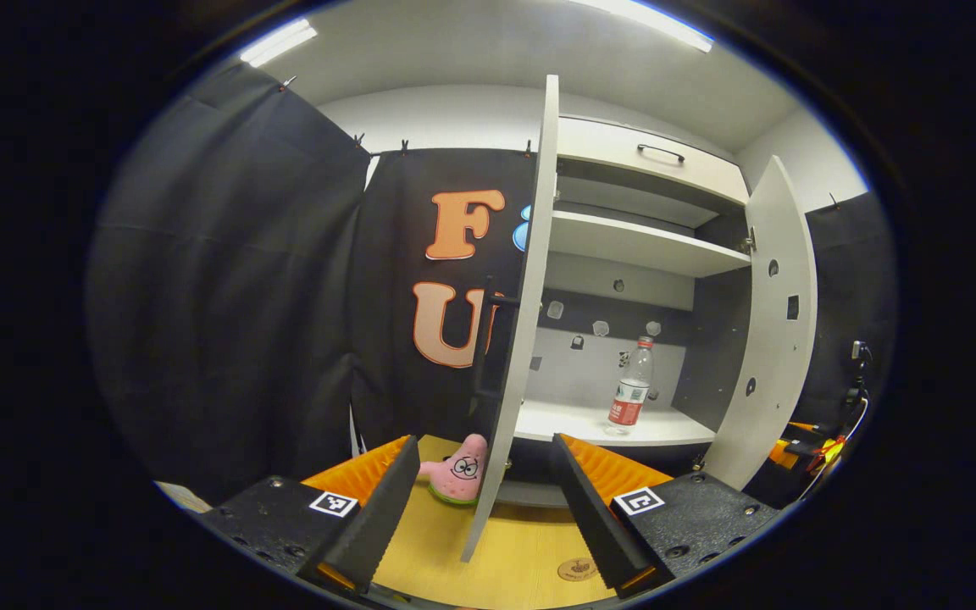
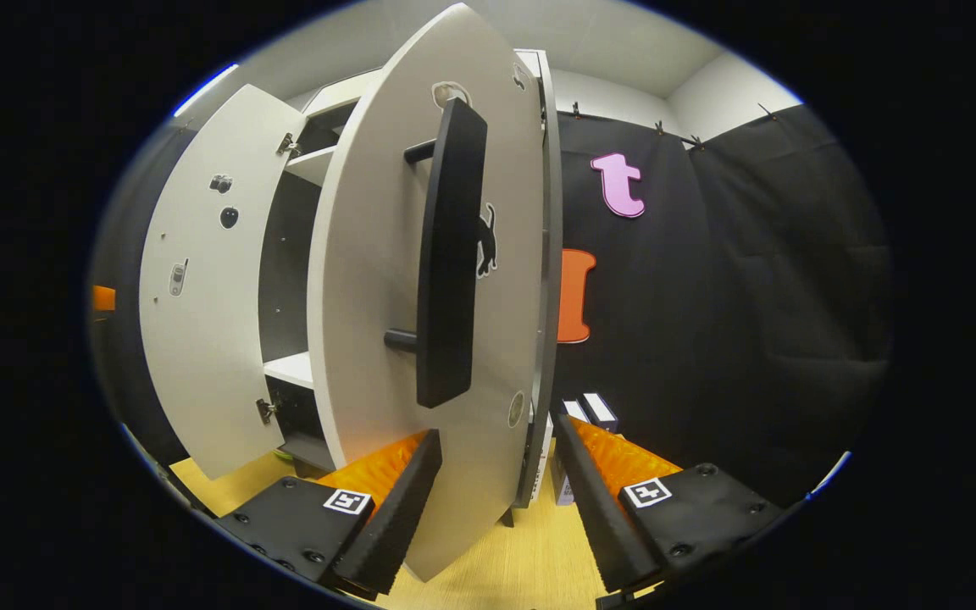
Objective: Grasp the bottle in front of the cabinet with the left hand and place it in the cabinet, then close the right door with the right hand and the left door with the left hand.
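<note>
The clear bottle (image 1: 632, 385) with a red cap and red label stands upright on the lower shelf (image 1: 564, 421) of the white cabinet. Both doors are open. In the left gripper view the left door (image 1: 524, 322) is seen edge-on, and its lower corner hangs between the fingers of my open left gripper (image 1: 484, 508) without either pad pressing on it. In the right gripper view the right door (image 2: 369, 322) with its long black handle (image 2: 450, 254) stands close ahead. Its bottom edge sits between the fingers of my open right gripper (image 2: 492, 508). The other door (image 2: 200, 296) stands open beyond.
A pink star plush (image 1: 458, 479) lies on the yellow wooden tabletop (image 1: 513, 559) just left of the left door. Small white boxes (image 2: 590, 411) stand by the cabinet's right side. An upper shelf (image 1: 632, 241) and a drawer (image 1: 657, 152) sit above the bottle. Black cloth walls close in both sides.
</note>
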`<action>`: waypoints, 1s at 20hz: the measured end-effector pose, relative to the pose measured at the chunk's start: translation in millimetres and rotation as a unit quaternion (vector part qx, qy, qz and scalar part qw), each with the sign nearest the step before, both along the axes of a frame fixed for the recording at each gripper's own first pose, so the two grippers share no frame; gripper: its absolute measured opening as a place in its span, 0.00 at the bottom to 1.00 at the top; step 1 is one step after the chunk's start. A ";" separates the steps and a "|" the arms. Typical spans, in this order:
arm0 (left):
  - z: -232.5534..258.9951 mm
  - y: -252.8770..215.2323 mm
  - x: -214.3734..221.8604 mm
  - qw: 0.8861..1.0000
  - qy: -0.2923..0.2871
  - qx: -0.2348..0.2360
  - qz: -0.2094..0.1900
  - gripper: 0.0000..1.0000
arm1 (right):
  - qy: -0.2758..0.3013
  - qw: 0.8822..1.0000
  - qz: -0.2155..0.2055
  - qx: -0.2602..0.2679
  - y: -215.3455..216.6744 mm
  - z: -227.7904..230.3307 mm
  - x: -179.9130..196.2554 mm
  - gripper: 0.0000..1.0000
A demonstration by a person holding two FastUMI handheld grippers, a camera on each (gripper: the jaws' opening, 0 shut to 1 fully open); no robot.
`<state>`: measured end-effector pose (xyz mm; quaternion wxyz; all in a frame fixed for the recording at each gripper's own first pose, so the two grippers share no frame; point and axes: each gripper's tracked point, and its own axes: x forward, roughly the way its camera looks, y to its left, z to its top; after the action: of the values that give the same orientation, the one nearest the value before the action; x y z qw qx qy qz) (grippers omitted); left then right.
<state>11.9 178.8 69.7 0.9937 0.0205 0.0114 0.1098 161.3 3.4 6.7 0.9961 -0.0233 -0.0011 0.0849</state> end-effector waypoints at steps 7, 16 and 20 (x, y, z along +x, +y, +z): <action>-0.3 7.6 0.9 1.000 0.004 0.002 0.012 0.95 | -0.001 1.000 -0.021 0.006 -2.3 1.8 18.4 0.92; 0.3 17.4 1.1 1.000 0.006 0.005 0.019 0.95 | -0.003 1.000 0.001 -0.001 36.2 1.2 46.0 0.92; 1.0 22.3 4.4 1.000 0.002 -0.009 0.028 0.95 | 0.003 1.000 0.012 0.000 62.0 1.6 73.1 0.93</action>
<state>16.2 201.1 70.6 0.9903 0.0113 0.0151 0.1378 234.4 65.4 8.3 0.9950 -0.0225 0.0019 0.0973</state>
